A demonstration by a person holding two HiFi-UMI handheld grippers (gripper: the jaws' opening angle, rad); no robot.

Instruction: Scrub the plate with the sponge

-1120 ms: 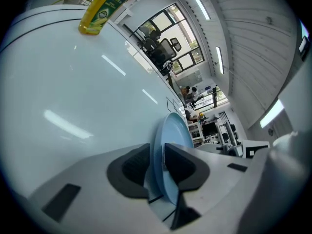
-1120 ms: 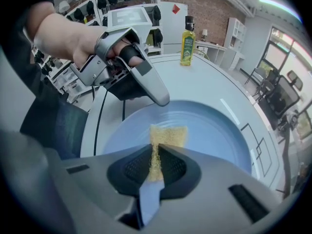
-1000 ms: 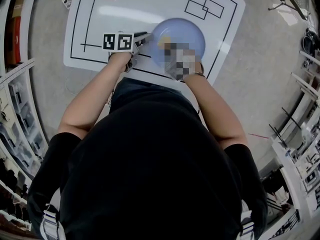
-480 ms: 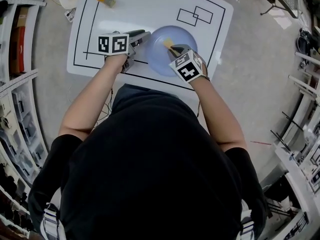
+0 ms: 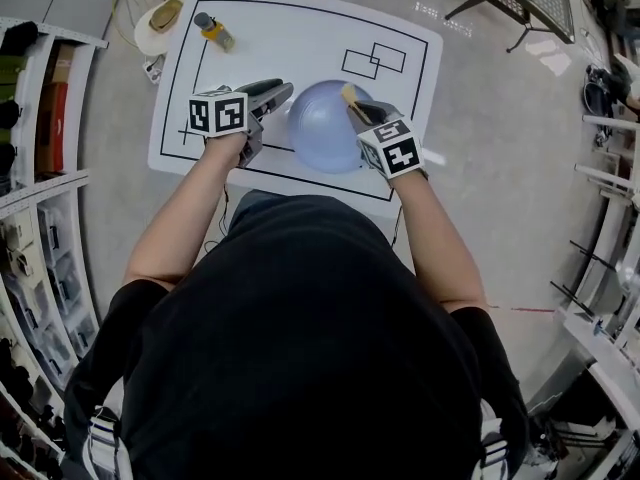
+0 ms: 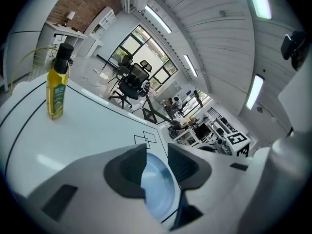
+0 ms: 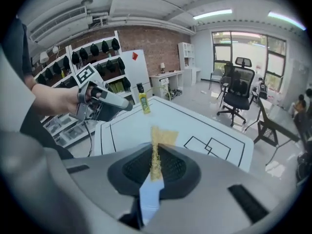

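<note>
On the white table [image 5: 300,38], the blue plate [image 5: 318,128] lies between the two grippers. Over its far right rim, the right gripper [image 5: 356,106] tilts steeply down, its jaws pinching the yellow sponge [image 5: 349,93] edgewise. The left gripper [image 5: 278,92] hovers beside the plate's left edge, angled gently down. Its jaws have just been opening and stand spread, gripping nothing.

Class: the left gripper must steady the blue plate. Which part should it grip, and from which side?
Take the plate by its left rim, from the left, beside the open left gripper. It lies flat, so only its edge fits the jaws; the right gripper, holding the sponge, occupies its right.
</note>
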